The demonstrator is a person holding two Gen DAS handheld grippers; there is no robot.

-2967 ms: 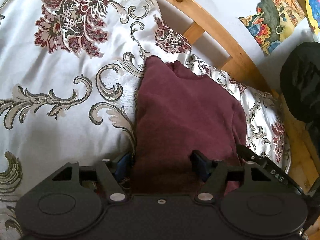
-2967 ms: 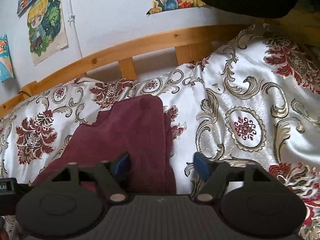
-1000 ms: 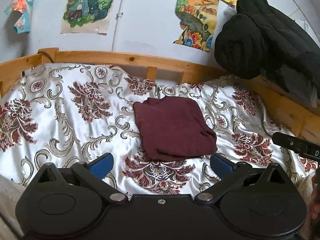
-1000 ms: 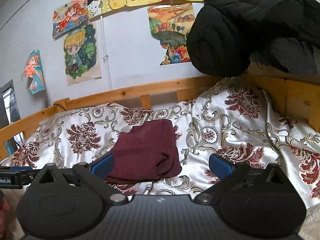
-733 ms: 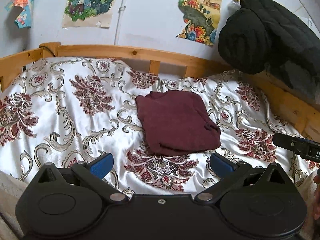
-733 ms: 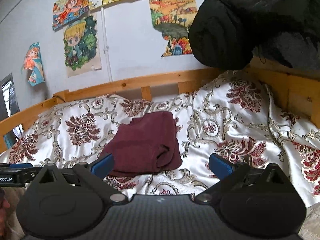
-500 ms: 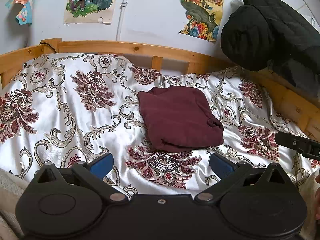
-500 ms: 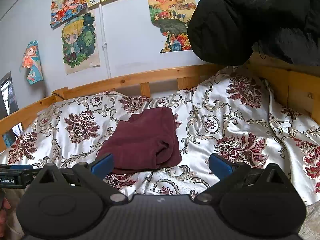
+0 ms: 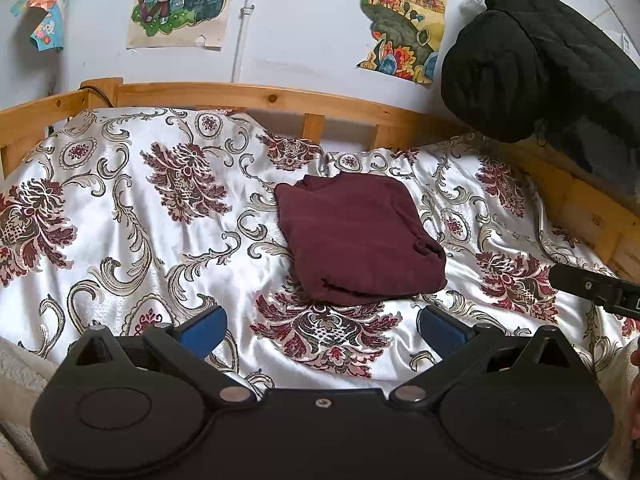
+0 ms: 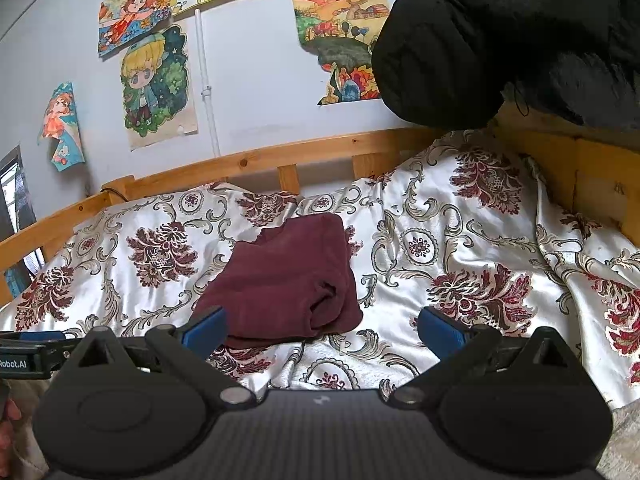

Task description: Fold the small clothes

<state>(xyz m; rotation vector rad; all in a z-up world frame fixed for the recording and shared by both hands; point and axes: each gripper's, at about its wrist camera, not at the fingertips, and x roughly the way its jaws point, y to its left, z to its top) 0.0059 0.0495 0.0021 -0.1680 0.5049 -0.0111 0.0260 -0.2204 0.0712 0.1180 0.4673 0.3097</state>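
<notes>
A maroon garment [image 9: 356,236] lies folded into a compact rectangle on the floral bedspread [image 9: 132,232], near the middle of the bed; the right wrist view shows the same maroon garment [image 10: 288,284] a little to the left. My left gripper [image 9: 322,330] is open, held back from the garment's near edge with nothing between its blue pads. My right gripper [image 10: 322,328] is open too, empty, its left pad just in front of the garment's near corner. Part of the right gripper's body [image 9: 596,288] pokes in at the right edge of the left wrist view.
A wooden bed rail [image 9: 248,98] runs along the back and right side. A black padded jacket [image 9: 532,52] hangs over the right corner. Cartoon posters [image 10: 158,88] are stuck on the wall. A fuzzy cream blanket [image 9: 16,364] lies at the near edge.
Both grippers let go of the garment and drew far back from it, opening wide. Over the last second the views have drifted only slightly; the folded garment stays put.
</notes>
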